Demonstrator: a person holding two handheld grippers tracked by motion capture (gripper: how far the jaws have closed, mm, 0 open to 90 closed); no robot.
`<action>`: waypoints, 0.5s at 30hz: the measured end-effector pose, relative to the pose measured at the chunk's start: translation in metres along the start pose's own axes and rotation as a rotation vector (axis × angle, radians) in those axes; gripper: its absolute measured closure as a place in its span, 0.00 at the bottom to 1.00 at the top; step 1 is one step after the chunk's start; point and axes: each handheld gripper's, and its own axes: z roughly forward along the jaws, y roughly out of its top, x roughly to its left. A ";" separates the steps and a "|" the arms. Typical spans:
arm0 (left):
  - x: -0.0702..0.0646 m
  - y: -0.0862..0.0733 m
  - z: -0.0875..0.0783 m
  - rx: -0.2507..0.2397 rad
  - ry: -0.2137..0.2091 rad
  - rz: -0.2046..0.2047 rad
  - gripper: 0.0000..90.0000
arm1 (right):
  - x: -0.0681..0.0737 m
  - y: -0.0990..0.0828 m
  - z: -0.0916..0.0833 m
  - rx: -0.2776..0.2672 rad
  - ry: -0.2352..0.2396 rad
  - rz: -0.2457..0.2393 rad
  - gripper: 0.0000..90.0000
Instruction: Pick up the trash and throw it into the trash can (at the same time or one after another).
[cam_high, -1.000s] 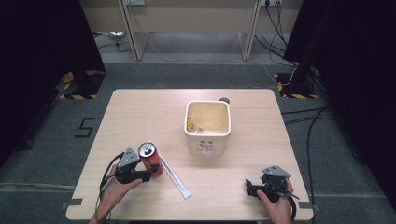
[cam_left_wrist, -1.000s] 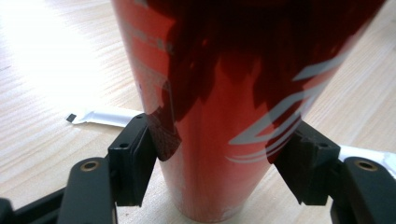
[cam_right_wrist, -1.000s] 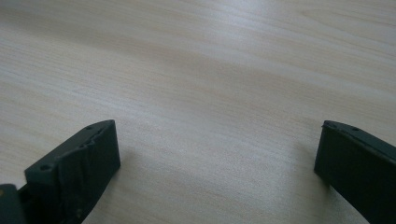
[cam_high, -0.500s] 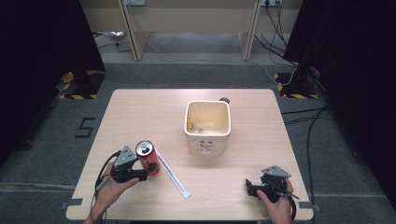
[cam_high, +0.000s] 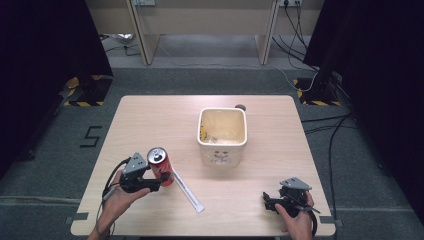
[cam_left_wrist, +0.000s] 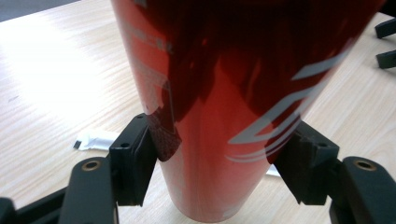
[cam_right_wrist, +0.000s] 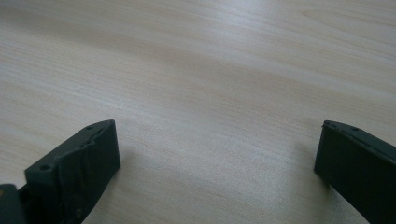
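My left gripper (cam_high: 156, 181) squeezes the red can (cam_high: 160, 166) low on its sides — both pads press it, and it leans a little. I think I am lifting it now. The white straw packet (cam_high: 189, 191) lies just past it. Next I must carry the can to the cream bin (cam_high: 222, 136) ahead — no slipping! My right gripper (cam_high: 268, 201) rests wide apart, holding nothing.

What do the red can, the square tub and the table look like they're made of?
Red can: probably thin metal, glossy; it mirrors the light and has a silver pull-tab top.
Square tub: likely cream plastic or ceramic, smooth with rounded corners; hard to tell which.
Table: pale wood or wood-look laminate, matte, with visible grain.
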 end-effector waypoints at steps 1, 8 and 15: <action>0.000 0.000 0.000 0.000 0.000 0.000 0.38 | 0.000 0.000 0.000 0.000 0.000 0.000 0.00; 0.001 0.009 0.000 0.000 -0.016 0.000 0.38 | 0.000 0.000 0.000 0.000 0.000 0.000 0.00; 0.003 0.017 0.003 -0.007 -0.022 -0.009 0.38 | 0.000 0.000 0.000 0.000 0.000 0.000 0.00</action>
